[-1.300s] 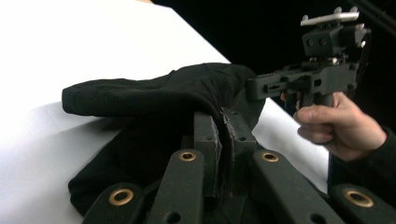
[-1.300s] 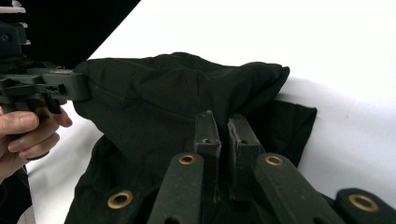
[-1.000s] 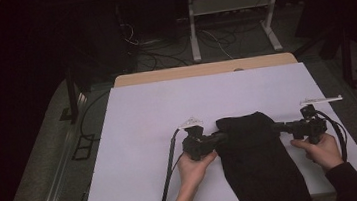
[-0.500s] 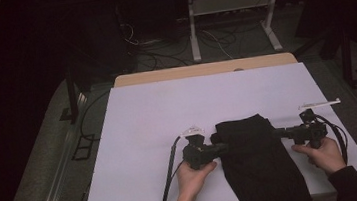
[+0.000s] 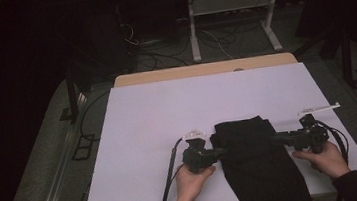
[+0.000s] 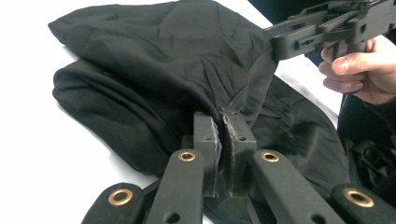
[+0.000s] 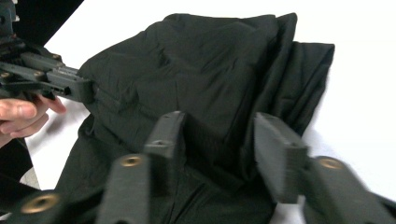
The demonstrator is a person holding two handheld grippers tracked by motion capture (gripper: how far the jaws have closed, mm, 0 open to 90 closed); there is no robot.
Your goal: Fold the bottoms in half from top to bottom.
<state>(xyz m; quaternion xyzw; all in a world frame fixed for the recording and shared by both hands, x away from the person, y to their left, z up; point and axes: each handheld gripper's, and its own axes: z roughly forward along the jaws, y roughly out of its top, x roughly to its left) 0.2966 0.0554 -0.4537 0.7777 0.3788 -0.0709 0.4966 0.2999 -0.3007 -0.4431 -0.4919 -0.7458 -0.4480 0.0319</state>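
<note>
Black garment, folded lengthwise on white table: left gripper pinched its edge, right gripper jaws just parted, fabric loose between; best withdrawn level, avoiding snagging the fold.

Black cloth near end cut off by bottom edge

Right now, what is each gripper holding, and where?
Left gripper pinches the black garment at its side edge; right gripper has just been opening, holding nothing.
</note>
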